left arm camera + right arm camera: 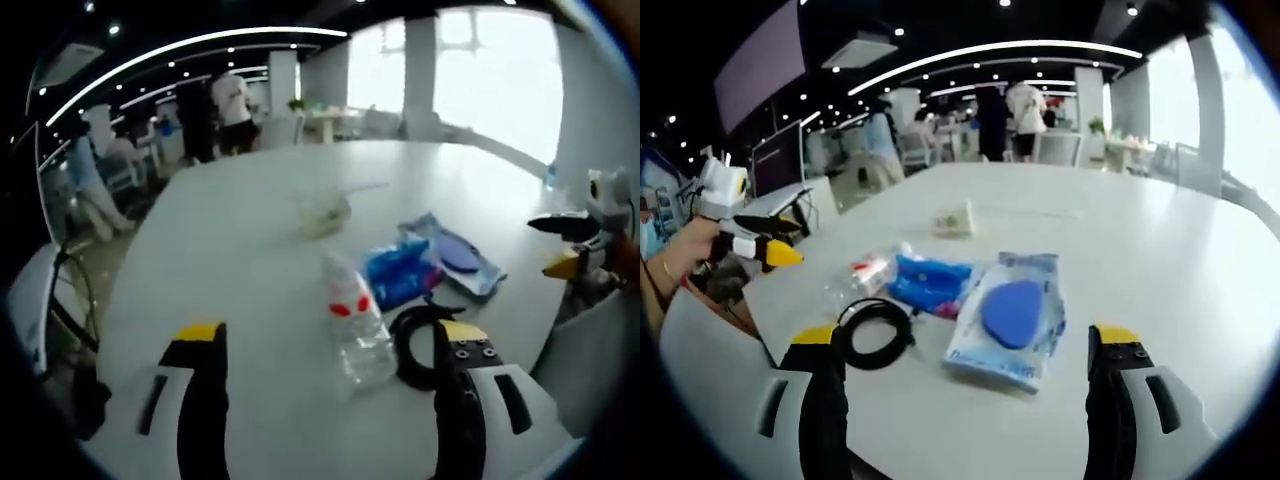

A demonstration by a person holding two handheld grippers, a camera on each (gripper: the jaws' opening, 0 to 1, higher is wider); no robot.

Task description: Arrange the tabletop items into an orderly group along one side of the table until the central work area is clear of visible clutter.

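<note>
We start with the clutter near the table's edge, and all of it looks light. The bottle [358,325], clear plastic with a red label, lies on its side just ahead of our left gripper [330,375]; we judge it empty or nearly so, slick and crushable, best taken across the body. Just beside it sits the cable [875,333], a black coil, floppy, likely to uncoil unless we pinch several loops together. Next comes the blue pack [930,281], a soft crinkly wrapper touching the bottle's end, which we'd grip at an edge. Then the pouch [1012,318], a flat clear bag with a blue oval inside, lying near our right gripper [965,385]; it's limp, so sliding it may beat lifting. Farther out, well apart from the group, a small cream box [954,218] rests alone toward the middle. Both grippers hover over the white table [1160,250] with jaws spread wide and nothing between them. Beyond, people stand in the bright room.
</note>
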